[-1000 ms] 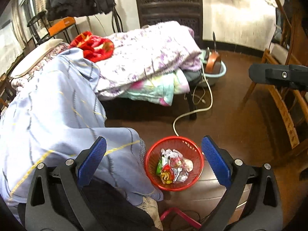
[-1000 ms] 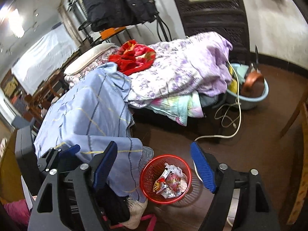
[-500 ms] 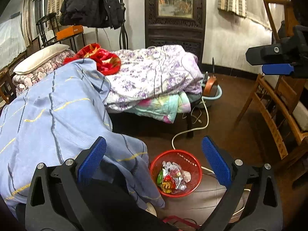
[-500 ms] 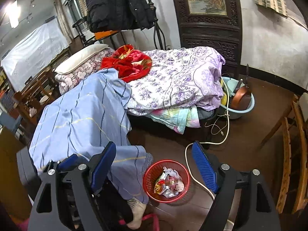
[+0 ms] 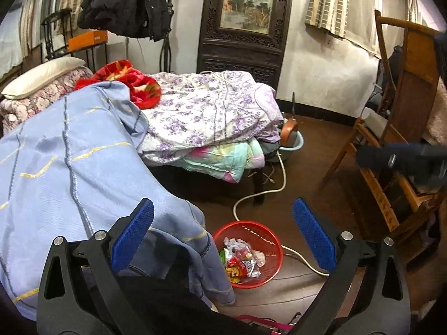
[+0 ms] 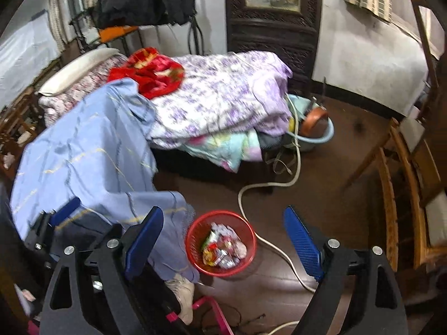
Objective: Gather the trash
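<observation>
Brown floor (image 5: 313,184) holds a red basket (image 5: 248,254) full of wrappers (image 5: 240,259), just beside a blue blanket (image 5: 69,167) hanging off the bed. A white cord (image 5: 259,192) curls past the basket. The left gripper (image 5: 223,240) is spread wide and holds nothing. The right gripper (image 6: 223,243) is opening, with nothing between its jaws.

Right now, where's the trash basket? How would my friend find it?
Find the bed's blue blanket hanging to the dark floor. Right beside its lowest corner sits the red basket, with a white cable passing its far side. It's the only round red mesh tub, filled with crumpled wrappers.
</observation>
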The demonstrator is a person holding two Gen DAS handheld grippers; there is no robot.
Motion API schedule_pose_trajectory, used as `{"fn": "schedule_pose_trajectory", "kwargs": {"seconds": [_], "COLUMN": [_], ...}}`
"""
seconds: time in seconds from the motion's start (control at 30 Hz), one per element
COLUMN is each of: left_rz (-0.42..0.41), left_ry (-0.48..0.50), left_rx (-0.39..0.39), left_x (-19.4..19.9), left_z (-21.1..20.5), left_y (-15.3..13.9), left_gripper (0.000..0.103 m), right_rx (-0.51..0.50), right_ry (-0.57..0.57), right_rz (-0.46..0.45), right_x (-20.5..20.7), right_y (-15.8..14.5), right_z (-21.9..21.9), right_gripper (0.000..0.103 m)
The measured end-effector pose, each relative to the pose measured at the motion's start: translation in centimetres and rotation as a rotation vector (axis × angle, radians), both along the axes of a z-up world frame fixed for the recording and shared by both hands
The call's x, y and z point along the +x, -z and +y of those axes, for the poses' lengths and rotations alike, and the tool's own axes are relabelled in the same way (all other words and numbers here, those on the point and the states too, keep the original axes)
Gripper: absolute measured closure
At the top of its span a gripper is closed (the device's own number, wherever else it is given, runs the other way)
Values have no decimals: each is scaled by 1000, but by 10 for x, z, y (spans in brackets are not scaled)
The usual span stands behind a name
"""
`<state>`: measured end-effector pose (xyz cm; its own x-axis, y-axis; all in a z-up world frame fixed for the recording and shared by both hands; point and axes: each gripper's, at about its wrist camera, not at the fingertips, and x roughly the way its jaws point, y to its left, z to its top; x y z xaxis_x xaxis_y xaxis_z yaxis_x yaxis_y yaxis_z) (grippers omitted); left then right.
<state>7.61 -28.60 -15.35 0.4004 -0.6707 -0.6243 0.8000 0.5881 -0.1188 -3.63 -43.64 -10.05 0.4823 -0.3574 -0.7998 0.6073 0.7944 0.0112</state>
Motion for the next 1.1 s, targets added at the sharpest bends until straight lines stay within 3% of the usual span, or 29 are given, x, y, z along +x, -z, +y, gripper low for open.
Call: {"fn": "schedule_pose_trajectory", "kwargs": {"seconds": [0.37, 0.47, 0.6, 0.7, 0.77, 0.83, 1.1], "left_rz": [72, 80, 112, 152, 166, 172, 186], "left_ry": [93, 79, 107, 127, 130, 132, 95], "left_rx": [27, 92, 124, 141, 153, 163, 238], "left_x": [-2, 1, 5, 8, 8, 9, 9], "left_z": [-7, -19, -32, -44, -49, -53, -67], "left_y": [11, 25, 36, 45, 49, 53, 66], "left_gripper": [7, 7, 7, 7, 7, 7, 7], "right_rx": [61, 73, 89, 38, 63, 159, 182], "right_ry": [108, 103, 100, 103, 87, 57, -145], "right_rz": [86, 80, 136, 209, 265, 256, 283], "right_x": [-15, -8, 5, 11, 14, 15, 19], "right_y": [83, 104, 118, 124, 133, 140, 160], "right_z": [6, 5, 0, -5, -13, -25, -40], "right_gripper": [17, 17, 17, 17, 17, 17, 17]}}
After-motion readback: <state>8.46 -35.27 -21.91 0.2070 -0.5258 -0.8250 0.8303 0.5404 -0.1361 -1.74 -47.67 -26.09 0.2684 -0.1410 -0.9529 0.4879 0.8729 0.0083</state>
